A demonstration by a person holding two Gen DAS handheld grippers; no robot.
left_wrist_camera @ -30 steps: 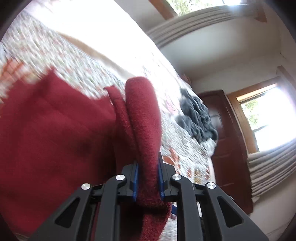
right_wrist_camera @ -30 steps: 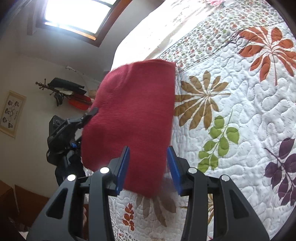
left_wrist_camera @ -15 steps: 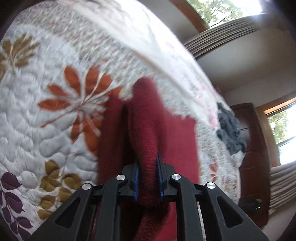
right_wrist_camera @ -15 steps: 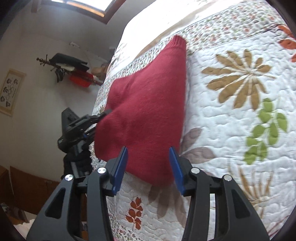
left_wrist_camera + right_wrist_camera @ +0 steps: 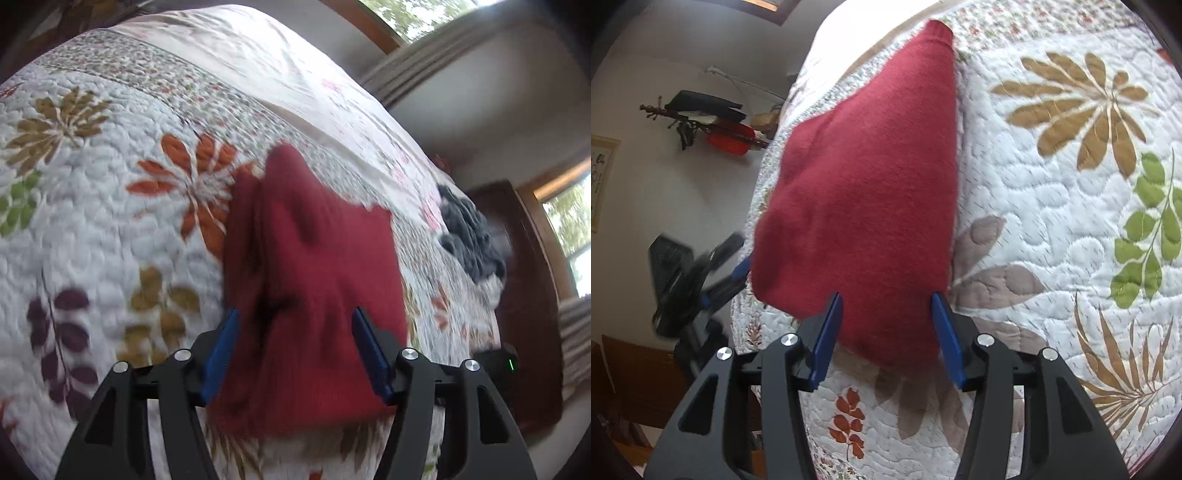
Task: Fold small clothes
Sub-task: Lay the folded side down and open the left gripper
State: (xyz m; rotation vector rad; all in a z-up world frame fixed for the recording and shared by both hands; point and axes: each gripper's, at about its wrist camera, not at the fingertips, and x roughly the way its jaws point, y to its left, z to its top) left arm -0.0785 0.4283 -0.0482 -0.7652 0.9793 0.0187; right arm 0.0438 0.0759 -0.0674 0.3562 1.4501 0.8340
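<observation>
A folded red knit garment (image 5: pixel 317 266) lies on the leaf-patterned quilt (image 5: pixel 110 206) of a bed. My left gripper (image 5: pixel 295 350) is open, its blue pads standing either side of the garment's near edge without pinching it. In the right wrist view the same red garment (image 5: pixel 871 184) stretches away from me, tapering toward a cuff at the top. My right gripper (image 5: pixel 886 336) is open too, its pads straddling the near end of the cloth. The left gripper (image 5: pixel 738 273) shows blurred at the garment's left edge.
A heap of dark grey clothes (image 5: pixel 469 236) sits farther along the bed near a brown wooden cabinet (image 5: pixel 524 295). The bed's edge drops off to the left in the right wrist view, with a wall rack (image 5: pixel 701 118) beyond. Windows (image 5: pixel 569 221) are bright.
My left gripper has opened and let go of the red garment, which now lies flat on the quilt. The right gripper stayed open and the garment settled lower.
</observation>
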